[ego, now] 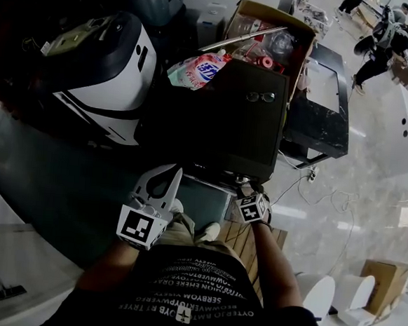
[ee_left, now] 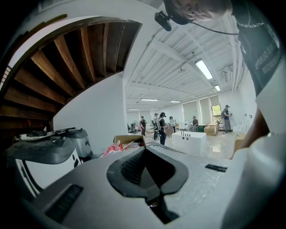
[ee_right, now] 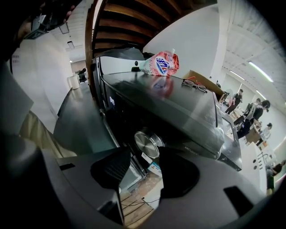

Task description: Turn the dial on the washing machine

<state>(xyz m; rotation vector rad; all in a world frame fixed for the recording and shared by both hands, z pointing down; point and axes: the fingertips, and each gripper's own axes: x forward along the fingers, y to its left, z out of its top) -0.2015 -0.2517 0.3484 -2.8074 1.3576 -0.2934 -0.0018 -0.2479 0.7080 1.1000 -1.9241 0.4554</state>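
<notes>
The black washing machine (ego: 214, 117) stands right in front of me, seen from above. Its round silver dial (ee_right: 146, 144) sits on the dark front panel in the right gripper view. My right gripper (ee_right: 145, 154) is at the machine's front edge (ego: 245, 189), open. The dial lies just beyond the gap between the two black pads (ee_right: 111, 167), and neither pad touches it. My left gripper (ego: 177, 172) is held up beside the machine's near left corner. Its fingers meet at the tips with nothing in them (ee_left: 145, 150).
Glasses (ego: 262, 96) and a pink detergent bag (ego: 197, 70) lie on the machine's top. A full cardboard box (ego: 271, 30) stands behind it and a white appliance (ego: 105, 74) to the left. A wooden pallet (ego: 247, 239) and cables (ego: 321, 196) are on the floor. People stand far right.
</notes>
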